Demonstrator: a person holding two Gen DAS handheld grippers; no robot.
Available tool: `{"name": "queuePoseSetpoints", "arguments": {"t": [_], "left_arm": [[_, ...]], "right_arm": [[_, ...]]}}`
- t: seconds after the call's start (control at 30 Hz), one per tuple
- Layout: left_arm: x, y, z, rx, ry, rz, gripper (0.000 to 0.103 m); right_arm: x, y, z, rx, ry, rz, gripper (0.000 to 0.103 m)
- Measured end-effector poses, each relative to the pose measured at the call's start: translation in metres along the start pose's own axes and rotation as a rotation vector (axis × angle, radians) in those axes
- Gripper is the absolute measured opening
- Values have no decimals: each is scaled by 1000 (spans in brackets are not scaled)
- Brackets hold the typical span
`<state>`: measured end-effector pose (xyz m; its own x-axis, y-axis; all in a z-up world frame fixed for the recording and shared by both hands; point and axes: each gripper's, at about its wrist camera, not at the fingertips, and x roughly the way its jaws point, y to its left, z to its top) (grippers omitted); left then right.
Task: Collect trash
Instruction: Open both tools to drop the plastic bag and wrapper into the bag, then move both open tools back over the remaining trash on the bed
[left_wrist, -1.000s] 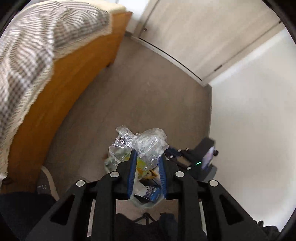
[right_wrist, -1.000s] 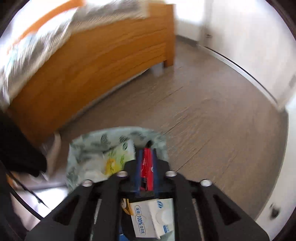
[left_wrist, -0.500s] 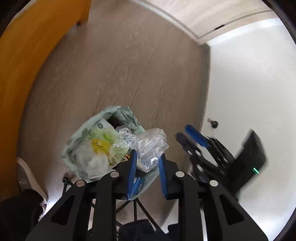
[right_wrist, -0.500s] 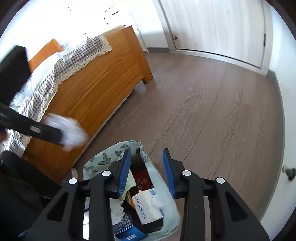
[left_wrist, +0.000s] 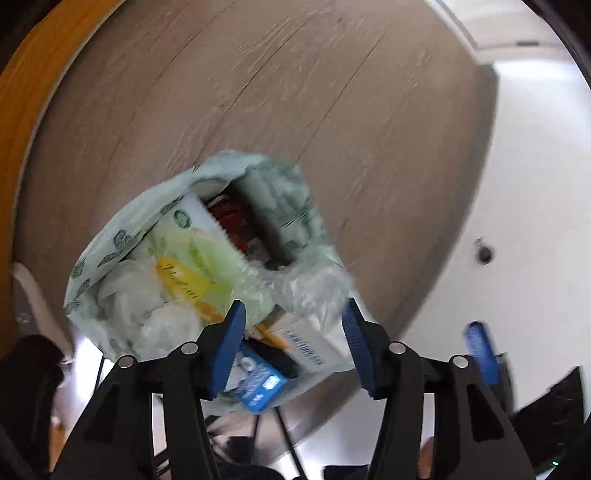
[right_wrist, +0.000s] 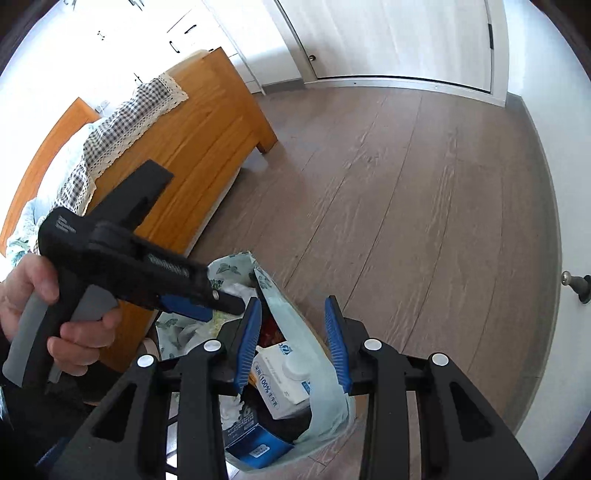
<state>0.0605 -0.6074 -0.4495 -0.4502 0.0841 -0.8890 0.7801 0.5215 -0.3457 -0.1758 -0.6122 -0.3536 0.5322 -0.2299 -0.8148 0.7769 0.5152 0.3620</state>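
The left gripper points steeply down over the open mouth of the patterned trash bag, and its fingers are spreading apart. A crumpled clear plastic wrapper lies just ahead of and between the fingertips; motion blur makes it hard to say whether the pads touch it, but they do not look pressed on it, so I judge it is being let go. The bag's mouth lies directly beyond and below the left fingers, so the wrapper has only to fall straight ahead of them.

The right gripper has its fingers standing apart, with the near wall of the bag running up between them; neither pad seems to clamp it. A white carton and a blue box sit in the bag just ahead of and below these fingertips. The left gripper, held in a hand, reaches the bag from the left side of the right fingers and is the nearer one to the opening.

The bag's base and how it stands are cut off behind the gripper bodies. The wrapper's outline is smeared, and the items deep inside, something red and a yellow-green packet, are hard to identify
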Motion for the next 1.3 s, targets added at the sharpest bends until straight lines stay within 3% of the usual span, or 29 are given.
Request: {"name": "queuePoseSetpoints", "arguments": {"t": [0.23,0.37,0.53,0.8,0.87,1.0,1.17,1.3], "left_arm": [[-46,-2,-15,91,-112,23,54],[-67,4,-31,102,-141,61,54],[-116,25,-60,83,-234,53,54],[-214,64,-130,47,-498,-2,54],[-240,73,-150,46,-574,-8,56],[-288,103,-194,20,-746,2,63],[-334,166,-247,-70,-941,29,70],[-361,236,-281,-216,-1035,33,71]], "right_arm": [[6,19,1,-77,5,17,35],[16,33,2,-115,26,39,26],[30,45,4,-131,80,50,25],[16,86,13,-221,77,55,25],[6,104,18,-267,60,44,26],[-15,146,35,-362,17,50,46],[-34,225,59,-501,-41,97,50],[-36,308,71,-633,-70,170,50]]}}
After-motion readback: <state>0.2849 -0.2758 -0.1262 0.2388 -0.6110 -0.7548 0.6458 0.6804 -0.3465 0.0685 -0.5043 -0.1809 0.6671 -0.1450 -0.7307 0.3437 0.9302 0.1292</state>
